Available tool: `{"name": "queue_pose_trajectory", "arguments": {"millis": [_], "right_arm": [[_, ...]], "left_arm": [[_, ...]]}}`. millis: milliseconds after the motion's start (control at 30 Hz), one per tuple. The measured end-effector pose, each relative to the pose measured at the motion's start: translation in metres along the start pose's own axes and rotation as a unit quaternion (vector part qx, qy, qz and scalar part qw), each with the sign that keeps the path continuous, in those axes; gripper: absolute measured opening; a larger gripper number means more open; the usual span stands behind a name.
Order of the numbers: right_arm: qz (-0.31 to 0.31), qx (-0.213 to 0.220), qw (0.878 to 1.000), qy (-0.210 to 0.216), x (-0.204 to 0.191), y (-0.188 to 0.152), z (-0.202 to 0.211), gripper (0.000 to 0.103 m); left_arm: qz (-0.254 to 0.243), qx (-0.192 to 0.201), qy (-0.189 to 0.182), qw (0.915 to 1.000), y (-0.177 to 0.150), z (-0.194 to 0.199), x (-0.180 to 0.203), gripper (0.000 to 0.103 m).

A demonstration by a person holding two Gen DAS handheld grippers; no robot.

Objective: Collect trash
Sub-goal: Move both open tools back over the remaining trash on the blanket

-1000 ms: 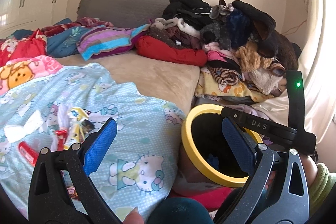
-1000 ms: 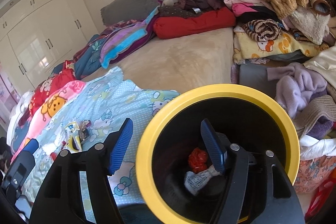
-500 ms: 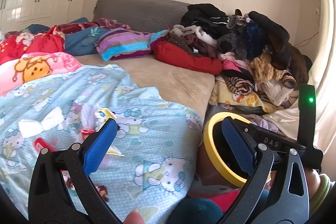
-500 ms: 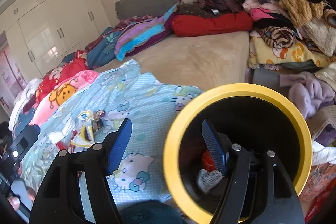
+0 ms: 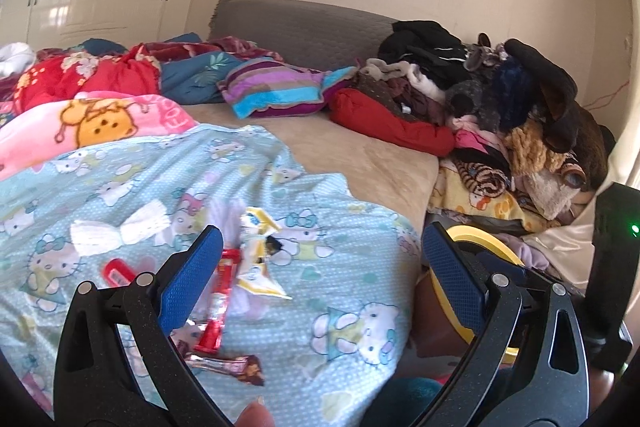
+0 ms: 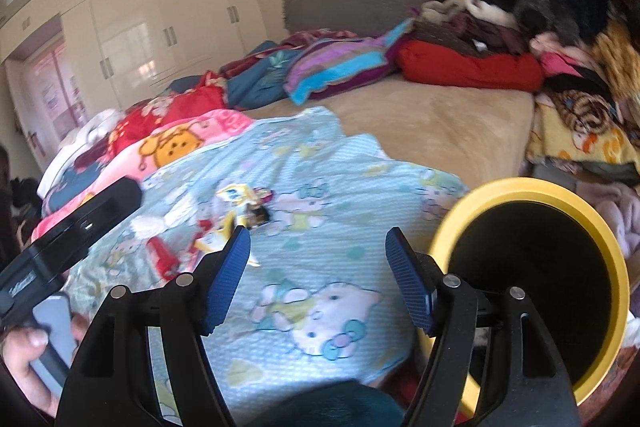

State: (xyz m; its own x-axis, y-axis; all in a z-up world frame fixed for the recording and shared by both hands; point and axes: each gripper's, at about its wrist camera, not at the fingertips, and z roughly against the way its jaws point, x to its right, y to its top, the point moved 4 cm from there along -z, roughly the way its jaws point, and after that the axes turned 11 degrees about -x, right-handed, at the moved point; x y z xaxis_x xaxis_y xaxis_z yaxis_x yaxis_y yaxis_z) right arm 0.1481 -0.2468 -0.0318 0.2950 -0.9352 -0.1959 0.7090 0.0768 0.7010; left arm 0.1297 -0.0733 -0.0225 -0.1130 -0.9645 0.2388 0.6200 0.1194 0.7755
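Bed blanket (image 5: 340,307), scattered wrappers (image 5: 256,259), yellow-rimmed bin (image 6: 560,283)

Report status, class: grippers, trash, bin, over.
Left gripper open, empty, above wrappers. Right gripper open, empty, beside bin. Wrappers loose on blanket. Nothing in the way.

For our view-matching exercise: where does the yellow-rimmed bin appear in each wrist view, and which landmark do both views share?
Left wrist view: yellow-rimmed bin at lower right, mostly hidden behind the left hand-held gripper.
Right wrist view: large at right, dark opening facing the camera.
Shared landmark: the yellow-and-white wrapper on the Hello Kitty blanket.
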Motion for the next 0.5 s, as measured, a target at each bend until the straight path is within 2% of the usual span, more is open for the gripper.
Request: {"name": "queue_pose_trajectory", "arguments": {"millis": [500], "right_arm": [[0.073,-0.044,0.996,0.013,-0.069,-0.014,-0.048,0.068]], "left_arm": [[0.068,0.009,0.052,0.9963,-0.002,0.009,-0.084,0.092]]}}
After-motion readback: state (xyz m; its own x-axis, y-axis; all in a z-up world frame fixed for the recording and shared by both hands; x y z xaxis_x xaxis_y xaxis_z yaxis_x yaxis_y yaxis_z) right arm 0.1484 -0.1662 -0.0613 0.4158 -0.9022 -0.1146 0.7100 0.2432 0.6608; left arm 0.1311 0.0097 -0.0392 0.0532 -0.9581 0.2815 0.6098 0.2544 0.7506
